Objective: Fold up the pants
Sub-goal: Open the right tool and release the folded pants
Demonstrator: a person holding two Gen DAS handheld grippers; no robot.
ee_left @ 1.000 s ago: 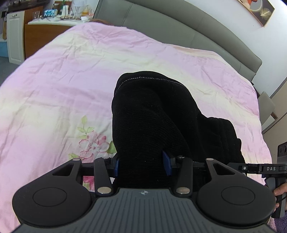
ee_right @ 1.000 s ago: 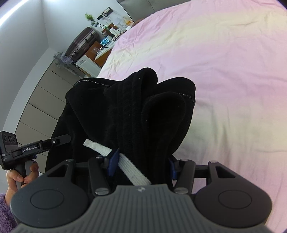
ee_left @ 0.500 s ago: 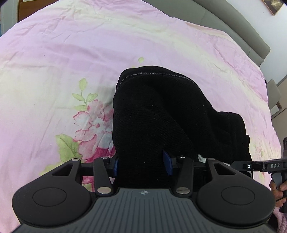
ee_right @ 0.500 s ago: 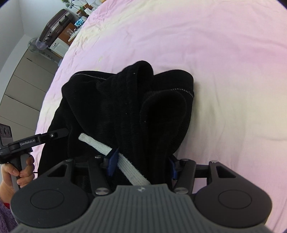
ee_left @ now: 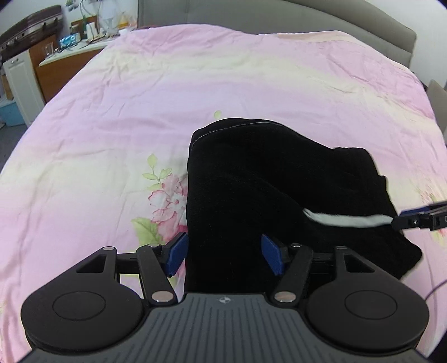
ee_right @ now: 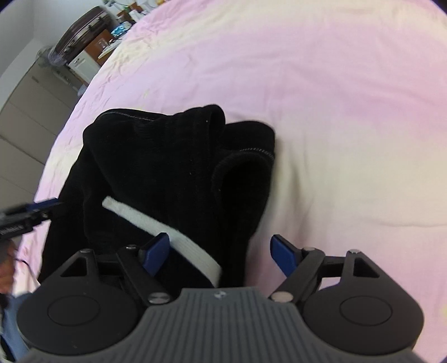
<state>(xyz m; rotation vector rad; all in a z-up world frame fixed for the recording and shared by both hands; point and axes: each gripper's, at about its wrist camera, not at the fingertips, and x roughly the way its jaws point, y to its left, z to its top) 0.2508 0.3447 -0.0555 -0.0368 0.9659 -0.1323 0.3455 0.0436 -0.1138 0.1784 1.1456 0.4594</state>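
Black pants [ee_left: 251,181] lie bunched in a folded heap on the pink bed sheet [ee_left: 139,111]. A white drawstring [ee_left: 346,219] trails across the heap. My left gripper [ee_left: 225,257] straddles the near left end of the pants. Its jaws are opening, and its blue pads stand off the fabric between them. In the right wrist view the pants [ee_right: 167,156] and drawstring [ee_right: 156,226] pass between the blue pads of my right gripper [ee_right: 219,254]. Those jaws are also opening, and the right pad is well clear of the cloth. Each gripper's tip shows at the edge of the other's view.
A pink flower print [ee_left: 167,195] marks the sheet left of the pants. The grey headboard [ee_left: 279,16] runs along the far side. A cluttered wooden desk [ee_left: 64,55] and a white cabinet [ee_left: 19,83] stand off the bed's far left. A hand [ee_right: 5,268] shows at the left edge.
Both grippers' jaws have spread wider and no longer pinch the pants. The pants have sunk onto the sheet, and the drawstring now lies across them.
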